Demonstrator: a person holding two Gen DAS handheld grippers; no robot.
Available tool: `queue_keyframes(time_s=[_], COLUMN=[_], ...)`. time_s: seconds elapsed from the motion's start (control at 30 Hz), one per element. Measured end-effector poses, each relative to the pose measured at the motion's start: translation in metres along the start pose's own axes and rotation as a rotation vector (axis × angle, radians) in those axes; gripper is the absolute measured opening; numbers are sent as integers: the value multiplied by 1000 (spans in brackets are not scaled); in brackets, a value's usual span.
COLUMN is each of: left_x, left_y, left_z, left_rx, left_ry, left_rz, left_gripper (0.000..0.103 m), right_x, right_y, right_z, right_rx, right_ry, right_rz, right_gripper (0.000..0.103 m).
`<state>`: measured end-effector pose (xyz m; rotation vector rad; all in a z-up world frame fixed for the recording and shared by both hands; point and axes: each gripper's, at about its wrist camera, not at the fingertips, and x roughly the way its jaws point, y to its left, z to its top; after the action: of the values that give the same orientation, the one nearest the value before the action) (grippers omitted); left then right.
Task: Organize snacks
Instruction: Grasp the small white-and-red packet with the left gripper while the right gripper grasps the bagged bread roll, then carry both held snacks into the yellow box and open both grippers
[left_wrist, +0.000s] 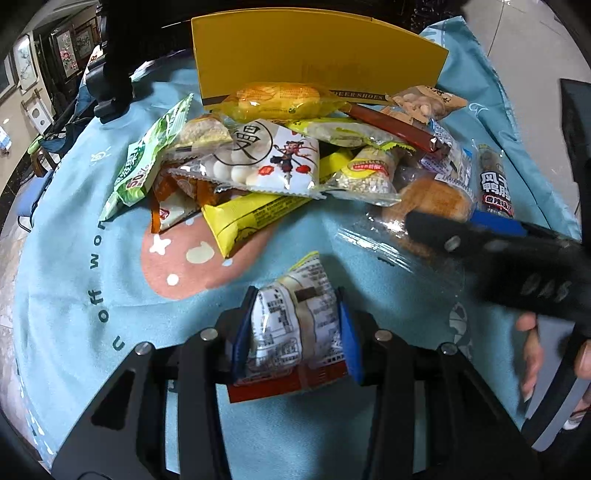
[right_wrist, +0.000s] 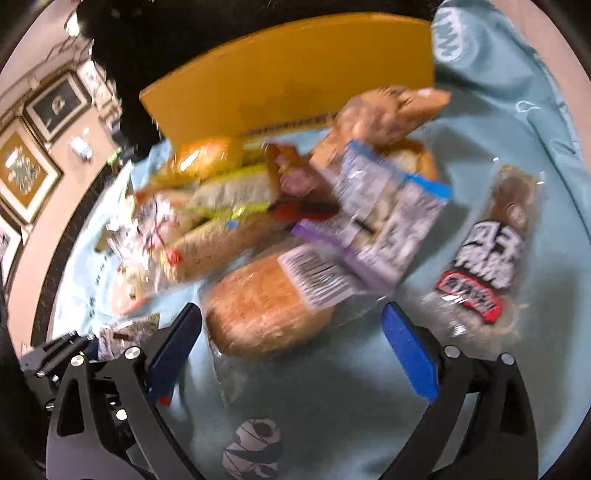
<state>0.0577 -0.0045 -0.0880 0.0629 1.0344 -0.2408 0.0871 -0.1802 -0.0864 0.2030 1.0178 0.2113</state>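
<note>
A pile of wrapped snacks (left_wrist: 273, 162) lies on a light blue cloth (left_wrist: 74, 229) in front of a yellow box (left_wrist: 317, 59). My left gripper (left_wrist: 295, 325) is shut on a clear snack packet (left_wrist: 291, 328) with white printed labels, held near the cloth's front. My right gripper (right_wrist: 291, 332) is open, its blue pads on either side of a round bread bun in clear wrap (right_wrist: 266, 306). The right gripper (left_wrist: 480, 240) reaches in from the right in the left wrist view, over that bun (left_wrist: 436, 199). The right wrist view is blurred.
A dark duck snack packet (right_wrist: 487, 251) lies apart at the right; it also shows in the left wrist view (left_wrist: 495, 181). A peanut packet (left_wrist: 424, 103) sits by the box. A black stand (left_wrist: 110, 74) is at the back left. Floor shows beyond the cloth's edges.
</note>
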Motion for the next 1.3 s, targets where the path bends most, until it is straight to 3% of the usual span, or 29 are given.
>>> queue_keyframes(time_s=[0.13,0.23,0.5,0.73,1.0,1.3], left_x=[0,0,-9,-49,-82,-73], left_y=[0,1,2,0,-7,-1], left_z=[0,0,0,18,82,195], left_rx=[1,2,-8,17,34,13], left_ry=[-2,-1,-14,-110,-199,-244], left_rz=[-3,-9,-12,-6,-31,-12], left_gripper=[42,42,41,41,41,42], right_x=[-2,-18,-63,-103,-131,-128], right_y=[7,7,-4,-10,-7,-15], right_z=[-2,-3,-10,1,46,136], right_rx=[-19,-49,-87,-95,-128,-143], right_ry=[-43,-93,-173,-274,-384,-456], right_rz=[8,31,106,133,120,96], right_gripper=[67,55,54,54,54,54])
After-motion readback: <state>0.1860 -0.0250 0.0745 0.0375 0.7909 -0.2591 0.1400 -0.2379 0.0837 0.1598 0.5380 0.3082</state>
